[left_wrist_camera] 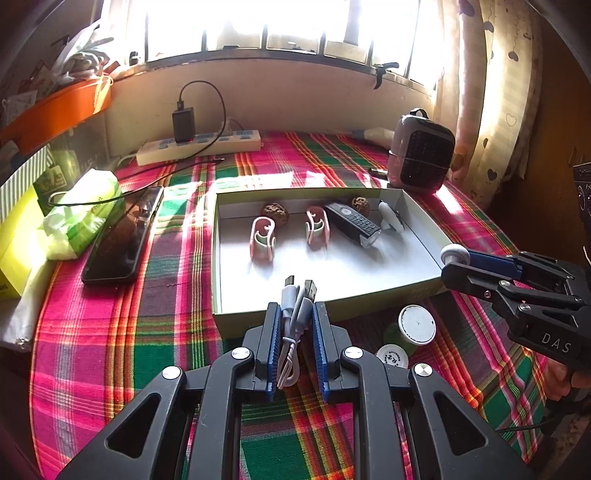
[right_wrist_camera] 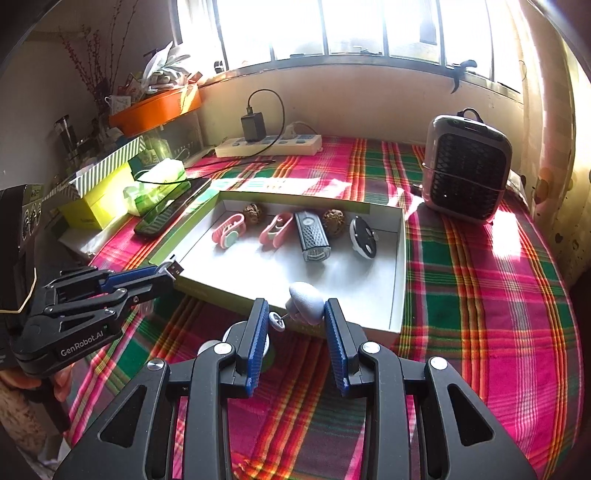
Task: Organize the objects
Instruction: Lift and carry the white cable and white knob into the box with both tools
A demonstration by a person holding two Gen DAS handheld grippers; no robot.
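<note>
Cable (left_wrist_camera: 295, 314) clamped in our left tongs (left_wrist_camera: 295, 314); right tongs (right_wrist_camera: 295, 314) clamped on white knob (right_wrist_camera: 306, 301); we hold both at near edge of box (left_wrist_camera: 421, 218) on counter (left_wrist_camera: 110, 332).

Sunlit barred window (left_wrist_camera: 258, 26), beige wall (left_wrist_camera: 295, 99), patterned curtain (left_wrist_camera: 495, 92), plaid tablecloth (left_wrist_camera: 110, 332)

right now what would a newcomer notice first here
The bright pink and green plaid tablecloth covers everything, with a shallow white open cardboard box at its middle. Near the box's front edge, the left gripper clamps a coiled white USB cable and the right gripper a pale egg-shaped gadget.
</note>
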